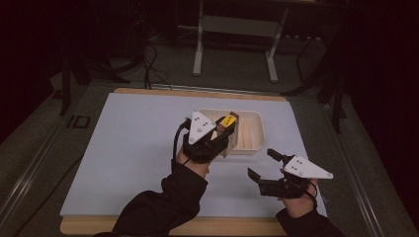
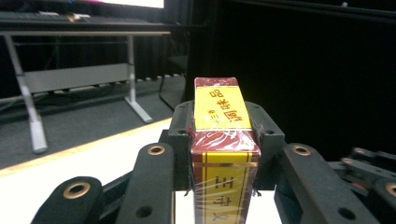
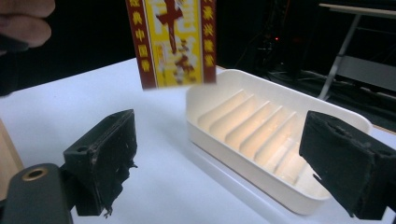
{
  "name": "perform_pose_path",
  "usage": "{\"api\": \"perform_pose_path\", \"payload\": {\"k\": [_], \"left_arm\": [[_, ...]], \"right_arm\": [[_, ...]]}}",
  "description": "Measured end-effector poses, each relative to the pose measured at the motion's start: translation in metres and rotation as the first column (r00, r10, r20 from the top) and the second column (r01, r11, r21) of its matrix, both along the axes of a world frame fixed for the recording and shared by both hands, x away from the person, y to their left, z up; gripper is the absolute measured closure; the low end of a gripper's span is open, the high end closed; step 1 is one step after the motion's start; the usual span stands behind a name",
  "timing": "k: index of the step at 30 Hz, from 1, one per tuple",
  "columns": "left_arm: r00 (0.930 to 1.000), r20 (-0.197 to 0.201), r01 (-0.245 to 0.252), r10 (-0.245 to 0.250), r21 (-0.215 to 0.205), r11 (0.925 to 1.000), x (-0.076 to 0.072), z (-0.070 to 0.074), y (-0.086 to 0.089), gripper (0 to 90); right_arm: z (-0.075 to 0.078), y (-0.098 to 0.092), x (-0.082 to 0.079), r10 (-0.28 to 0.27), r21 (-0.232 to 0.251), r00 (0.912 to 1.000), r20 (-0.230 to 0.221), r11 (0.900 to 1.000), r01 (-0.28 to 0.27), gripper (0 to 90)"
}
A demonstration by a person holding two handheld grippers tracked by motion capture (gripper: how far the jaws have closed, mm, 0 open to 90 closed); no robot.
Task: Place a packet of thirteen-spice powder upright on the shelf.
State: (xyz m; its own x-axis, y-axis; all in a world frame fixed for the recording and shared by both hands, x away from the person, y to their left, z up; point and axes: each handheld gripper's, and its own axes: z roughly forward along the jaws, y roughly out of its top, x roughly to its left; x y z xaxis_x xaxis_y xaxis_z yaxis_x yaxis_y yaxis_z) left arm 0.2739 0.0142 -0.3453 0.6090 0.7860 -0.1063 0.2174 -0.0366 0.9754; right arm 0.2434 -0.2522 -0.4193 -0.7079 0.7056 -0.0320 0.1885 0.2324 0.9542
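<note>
Four items. Mat (image 1: 133,148): bare at 9 o'clock. Ribbed tray (image 1: 249,134): centre. Left gripper (image 1: 221,132) clamps red-and-yellow box (image 2: 224,140) at tray's 9 o'clock edge; lower it level between ribs. Right gripper (image 1: 261,163): jaws wide, empty, 5 o'clock; keep clear.

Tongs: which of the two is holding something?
The left tongs: shut on the red-and-yellow box, held up at the white tray. The right tongs stand open with nothing between them, nearer the table's front edge.
</note>
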Motion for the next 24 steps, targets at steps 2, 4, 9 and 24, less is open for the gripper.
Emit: {"api": "perform_pose_path", "payload": {"k": [2, 4, 9, 24], "left_arm": [[0.9998, -0.001, -0.02, 0.02, -0.007, 0.9998, 0.003, 0.0, 0.003, 68.9], [0.9992, 0.005, -0.039, 0.039, -0.002, 0.9992, 0.006, 0.001, 0.006, 68.9], [0.9971, 0.012, -0.076, 0.076, -0.006, 0.9971, 0.015, 0.001, 0.014, 68.9], [0.978, 0.038, -0.205, 0.205, 0.002, 0.9787, 0.048, -0.013, 0.033, 68.8]], "right_arm": [[-0.003, -0.004, 0.0, -0.02, -0.018, 0.9998, 0.005, 1.0, 0.02, 11.2], [-0.007, -0.009, 0.0, -0.022, -0.015, 0.9997, -0.013, 1.0, 0.022, 11.2], [-0.015, -0.017, 0.001, -0.023, -0.011, 0.9992, -0.033, 1.0, 0.023, 11.4], [-0.02, -0.019, 0.002, -0.036, -0.036, 0.9992, -0.019, 0.999, 0.035, 11.3]]}}
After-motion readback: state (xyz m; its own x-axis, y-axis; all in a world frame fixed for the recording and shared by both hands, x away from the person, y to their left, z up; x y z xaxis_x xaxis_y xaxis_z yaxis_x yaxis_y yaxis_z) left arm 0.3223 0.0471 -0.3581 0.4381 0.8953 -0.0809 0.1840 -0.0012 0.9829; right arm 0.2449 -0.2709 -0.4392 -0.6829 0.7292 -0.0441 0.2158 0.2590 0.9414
